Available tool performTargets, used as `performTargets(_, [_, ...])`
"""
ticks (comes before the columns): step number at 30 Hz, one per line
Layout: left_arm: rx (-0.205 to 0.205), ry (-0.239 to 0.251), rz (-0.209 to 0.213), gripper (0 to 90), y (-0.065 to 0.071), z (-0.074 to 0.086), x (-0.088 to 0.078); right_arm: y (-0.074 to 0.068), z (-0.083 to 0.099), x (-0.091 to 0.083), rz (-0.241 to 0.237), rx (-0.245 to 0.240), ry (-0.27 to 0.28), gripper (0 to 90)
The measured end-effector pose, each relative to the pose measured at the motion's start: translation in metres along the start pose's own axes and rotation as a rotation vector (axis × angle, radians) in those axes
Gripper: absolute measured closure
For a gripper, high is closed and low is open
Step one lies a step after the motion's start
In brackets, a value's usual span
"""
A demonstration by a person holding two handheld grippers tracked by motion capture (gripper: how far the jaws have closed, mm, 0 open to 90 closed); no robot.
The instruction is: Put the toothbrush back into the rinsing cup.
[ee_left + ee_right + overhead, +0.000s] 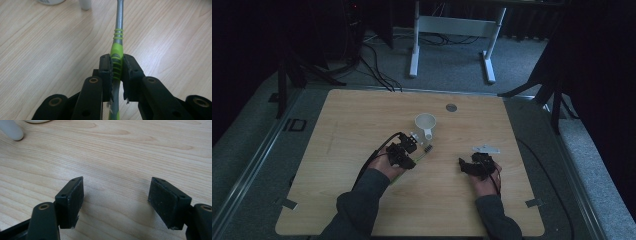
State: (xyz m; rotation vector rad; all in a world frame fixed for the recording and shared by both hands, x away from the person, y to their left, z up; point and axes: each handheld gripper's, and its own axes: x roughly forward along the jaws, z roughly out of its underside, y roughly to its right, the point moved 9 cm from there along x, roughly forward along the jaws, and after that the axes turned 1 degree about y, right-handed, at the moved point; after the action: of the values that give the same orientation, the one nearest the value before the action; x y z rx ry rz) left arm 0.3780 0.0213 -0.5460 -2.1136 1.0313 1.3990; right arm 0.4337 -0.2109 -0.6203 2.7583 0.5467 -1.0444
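- The left gripper [117, 68] is clenching the toothbrush [117, 53] by its green ribbed handle, with both black pads pressing against the handle's sides.
- In the left gripper view the toothbrush is running straight ahead from the jaws: green grip between the pads, then 3 green rings, then a grey shaft heading off toward the top edge.
- A short stretch of the handle is also trailing back below the pads, toward the bottom of that view.
- In the high view the left gripper [408, 150] is sitting near the middle of the wooden table [362, 115], and the toothbrush [424, 152] is lying low over the wood, its dark head end pointing toward the mug.
- The white mug [425, 123] is standing upright just beyond the left gripper, mouth facing up and its handle sticking out toward the person.
- In the left gripper view the mug's base and handle [85, 3] are peeking in at the top edge.
- The right gripper [116, 195] is resting released, its 2 pads spread well apart with bare wood between them.
- In the high view the right gripper [468, 167] is lying on the table to the right of the toothbrush, well apart from it, with the grey three-cornered plate on top.
- A small grey disc [451, 107] is set in the table's far side, behind the mug.
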Motion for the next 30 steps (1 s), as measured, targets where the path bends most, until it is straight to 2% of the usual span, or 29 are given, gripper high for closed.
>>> performTargets(22, [-0.027,0.11,-0.027,79.0,-0.008,-0.006,-0.018,0.0,0.0,0.0,0.0,-0.001,-0.001,28.2])
performTargets(30, [-0.035,0.166,-0.033,79.0,-0.008,-0.01,-0.026,0.0,0.0,0.0,0.0,-0.002,-0.001,28.2])
